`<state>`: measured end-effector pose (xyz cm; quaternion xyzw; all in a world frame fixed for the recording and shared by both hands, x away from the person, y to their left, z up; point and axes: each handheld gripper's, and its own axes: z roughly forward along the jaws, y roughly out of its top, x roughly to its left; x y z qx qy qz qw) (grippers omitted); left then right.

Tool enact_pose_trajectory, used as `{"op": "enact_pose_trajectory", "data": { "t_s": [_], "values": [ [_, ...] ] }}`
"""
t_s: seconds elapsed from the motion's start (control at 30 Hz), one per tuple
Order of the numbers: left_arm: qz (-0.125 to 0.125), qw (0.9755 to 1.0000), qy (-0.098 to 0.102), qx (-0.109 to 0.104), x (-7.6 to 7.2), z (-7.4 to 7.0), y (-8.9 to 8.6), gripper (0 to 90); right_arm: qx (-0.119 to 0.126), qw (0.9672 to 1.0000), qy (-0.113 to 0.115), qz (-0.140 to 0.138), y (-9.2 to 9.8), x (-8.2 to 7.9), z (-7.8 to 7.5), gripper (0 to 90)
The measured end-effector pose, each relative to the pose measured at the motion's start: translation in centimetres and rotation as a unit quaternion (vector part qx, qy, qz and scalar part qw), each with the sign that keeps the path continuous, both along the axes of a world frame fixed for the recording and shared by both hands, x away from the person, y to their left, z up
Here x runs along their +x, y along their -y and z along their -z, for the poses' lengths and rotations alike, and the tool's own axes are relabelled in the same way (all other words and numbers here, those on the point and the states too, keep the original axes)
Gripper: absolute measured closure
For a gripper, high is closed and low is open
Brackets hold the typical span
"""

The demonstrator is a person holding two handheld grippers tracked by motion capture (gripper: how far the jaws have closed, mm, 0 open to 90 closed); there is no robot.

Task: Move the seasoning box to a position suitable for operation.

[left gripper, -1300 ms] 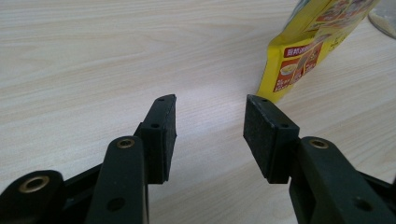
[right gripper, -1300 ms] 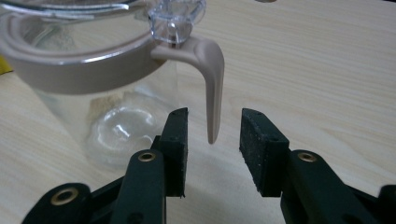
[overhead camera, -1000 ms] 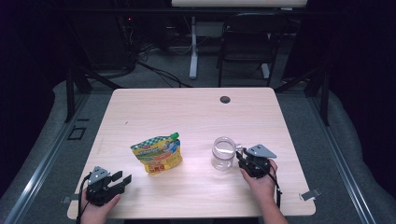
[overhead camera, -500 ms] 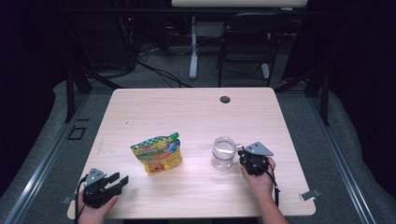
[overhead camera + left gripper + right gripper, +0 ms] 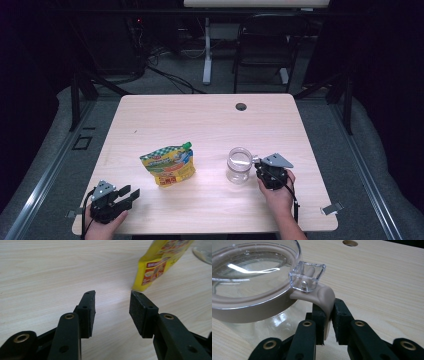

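Note:
A clear glass jar point(image 5: 239, 165) with a beige lid ring point(image 5: 249, 307) stands right of the table's middle. My right gripper point(image 5: 261, 167) is at its right side. In the right gripper view its jaws have just been closing, and this gripper point(image 5: 327, 306) is now shut on the jar's beige latch tab point(image 5: 325, 297) under a clear clasp point(image 5: 308, 273). A yellow pouch point(image 5: 169, 165) with a green cap lies left of the jar. My left gripper point(image 5: 131, 194) rests near the front left corner. It stands open point(image 5: 112, 296) with nothing between its pads, short of the pouch point(image 5: 160, 263).
The light wooden table point(image 5: 200, 125) has a round cable hole point(image 5: 241, 106) near its far edge, also at the top of the right gripper view as the hole point(image 5: 350, 243). A chair and desk legs stand on the dark floor beyond the table.

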<state>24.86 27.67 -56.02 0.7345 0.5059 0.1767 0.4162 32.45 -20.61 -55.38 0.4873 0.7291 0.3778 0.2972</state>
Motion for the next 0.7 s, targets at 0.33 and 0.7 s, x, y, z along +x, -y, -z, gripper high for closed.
{"op": "enact_pose_trajectory", "data": {
  "t_s": [0.33,0.7],
  "values": [
    [0.031,0.9995,0.009,-0.003,-1.6,-0.9,2.1,57.8,-0.003,0.9999,-0.012,-0.011,-0.8,-2.0,-0.3,80.1],
    [0.098,0.995,0.018,-0.007,-2.6,-1.6,5.5,60.4,-0.009,0.9997,-0.019,-0.012,-2.4,-4.1,-0.6,79.7]
  ]
}}
